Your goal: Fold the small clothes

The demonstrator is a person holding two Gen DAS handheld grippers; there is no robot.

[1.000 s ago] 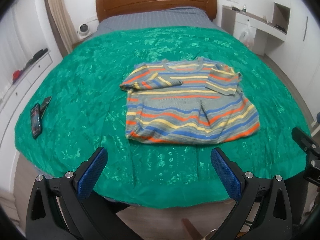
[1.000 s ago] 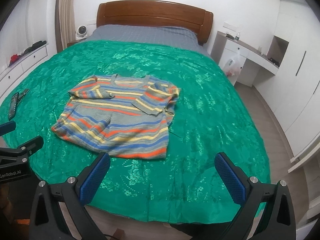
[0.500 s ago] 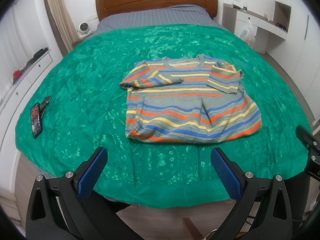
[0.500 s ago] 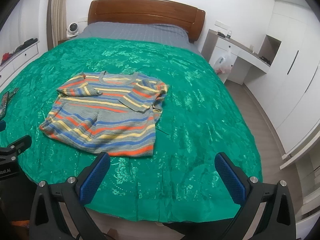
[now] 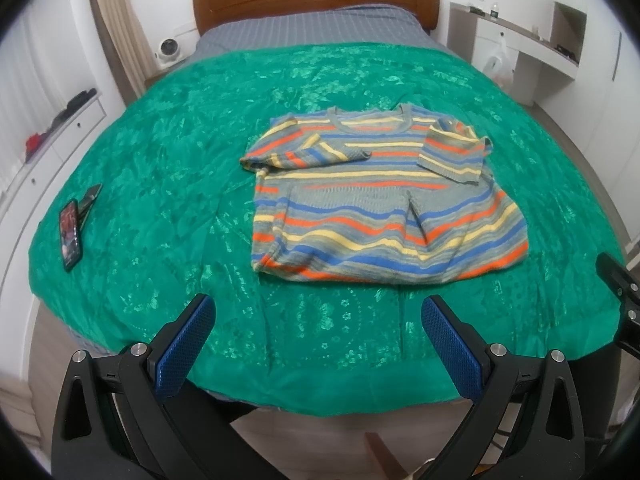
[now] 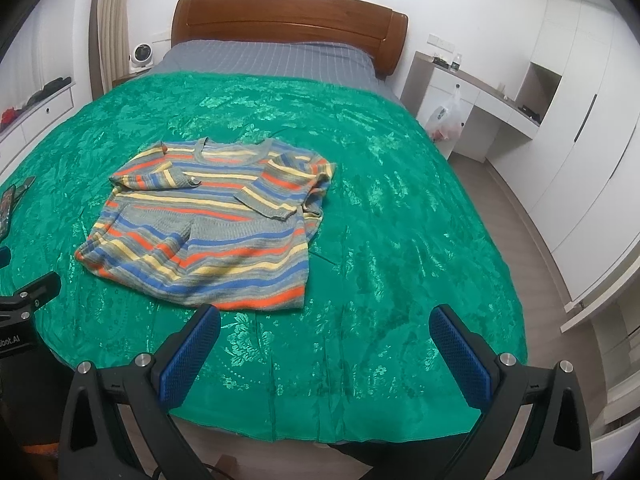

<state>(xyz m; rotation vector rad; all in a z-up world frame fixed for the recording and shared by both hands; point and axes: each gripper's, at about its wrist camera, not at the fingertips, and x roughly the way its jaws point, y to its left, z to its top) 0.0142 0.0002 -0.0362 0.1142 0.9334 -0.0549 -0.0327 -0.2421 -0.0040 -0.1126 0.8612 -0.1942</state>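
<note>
From the left wrist view, the left gripper (image 5: 318,334) hangs released and empty over the bed's near edge, with the striped sweater (image 5: 380,204) lying flat mid-bedspread (image 5: 160,152), both sleeves already folded in. From the right wrist view, the right gripper (image 6: 325,344) is likewise spread wide and empty, near the hem (image 6: 240,300); the next move likely means gripping the hem corners to fold upward

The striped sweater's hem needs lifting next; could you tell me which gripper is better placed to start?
Probably the left gripper. In its view the striped sweater lies straight ahead with the hem centred between its open fingers. The right gripper, also open, sits off toward the sweater's right corner.
</note>
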